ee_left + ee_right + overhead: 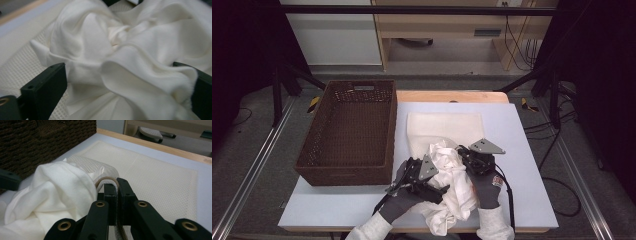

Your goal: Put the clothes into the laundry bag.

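High view, at the table: I work a crumpled white cloth point(451, 186) that lies heaped at the near edge of the pale blue table point(522, 150), partly over a cream mesh mat point(444, 127). My right gripper point(466, 156) has its jaws pressed together on a folded edge of the mesh mat point(160, 180), whose taped hem curls up between them, just beside the cloth point(50, 192). My left gripper point(439, 191) has its jaws spread wide apart, with a thick fold of the cloth point(140, 75) bulging between them and nothing yet pinched.

I judge the step in hand to be gathering the fabric for a lift. Next, my left jaws need to close squarely on that fold, deep enough that it does not slip out, while the right hold stays firm.

Left of the mat stands a dark brown wicker basket point(347, 172), touching or just beside it. Its woven floor looks bare; I see nothing lying in it.
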`<move>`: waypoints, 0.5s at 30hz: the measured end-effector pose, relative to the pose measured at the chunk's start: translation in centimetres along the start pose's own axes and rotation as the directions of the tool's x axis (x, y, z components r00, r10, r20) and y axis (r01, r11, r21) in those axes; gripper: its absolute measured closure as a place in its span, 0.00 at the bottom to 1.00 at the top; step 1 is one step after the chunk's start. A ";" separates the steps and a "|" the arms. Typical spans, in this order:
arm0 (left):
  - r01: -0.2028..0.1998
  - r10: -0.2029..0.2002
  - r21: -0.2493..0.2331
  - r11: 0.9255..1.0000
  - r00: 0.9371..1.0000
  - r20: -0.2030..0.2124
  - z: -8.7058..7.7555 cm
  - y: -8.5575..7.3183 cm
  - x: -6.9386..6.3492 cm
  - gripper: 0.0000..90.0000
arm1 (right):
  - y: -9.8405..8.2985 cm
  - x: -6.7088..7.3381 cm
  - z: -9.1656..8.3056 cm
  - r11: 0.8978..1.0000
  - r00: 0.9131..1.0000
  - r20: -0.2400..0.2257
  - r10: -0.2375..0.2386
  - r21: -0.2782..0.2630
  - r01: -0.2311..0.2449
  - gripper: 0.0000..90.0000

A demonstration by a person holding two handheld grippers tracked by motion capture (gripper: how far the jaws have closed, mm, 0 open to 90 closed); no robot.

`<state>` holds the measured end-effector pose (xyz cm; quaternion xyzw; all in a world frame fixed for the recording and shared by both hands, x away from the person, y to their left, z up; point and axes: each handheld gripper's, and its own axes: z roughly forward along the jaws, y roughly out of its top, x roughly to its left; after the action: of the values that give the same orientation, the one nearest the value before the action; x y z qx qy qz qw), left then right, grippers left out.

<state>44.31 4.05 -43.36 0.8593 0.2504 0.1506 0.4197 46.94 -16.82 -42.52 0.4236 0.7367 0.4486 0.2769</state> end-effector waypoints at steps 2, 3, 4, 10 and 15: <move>0.092 -0.095 0.039 0.995 0.992 0.088 1.4 -0.4 1.2 0.00 | -0.1 0.1 0.0 1.000 1.000 0.002 -0.006 0.005 0.006 0.97; 0.111 -0.116 0.047 0.993 0.987 0.114 1.9 -0.6 1.6 0.00 | -0.1 0.1 0.1 1.000 1.000 0.004 -0.010 0.007 0.010 0.97; 0.114 -0.119 0.048 0.992 0.985 0.125 2.2 -0.8 1.7 0.01 | -0.1 0.1 0.2 1.000 1.000 0.003 -0.014 0.012 0.014 0.97; 0.054 -0.055 0.007 0.998 0.985 0.161 1.6 -0.9 0.9 0.48 | -0.3 0.1 0.4 1.000 1.000 0.009 -0.014 0.018 0.014 0.97; 0.002 -0.003 0.008 1.000 0.991 0.133 0.9 -0.5 -0.3 0.68 | -0.4 0.1 0.3 1.000 1.000 0.007 -0.009 0.011 0.008 0.97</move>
<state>44.34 3.62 -44.33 0.8688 0.2235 0.0914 0.4323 46.97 -16.67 -43.01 0.4237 0.7400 0.4417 0.2791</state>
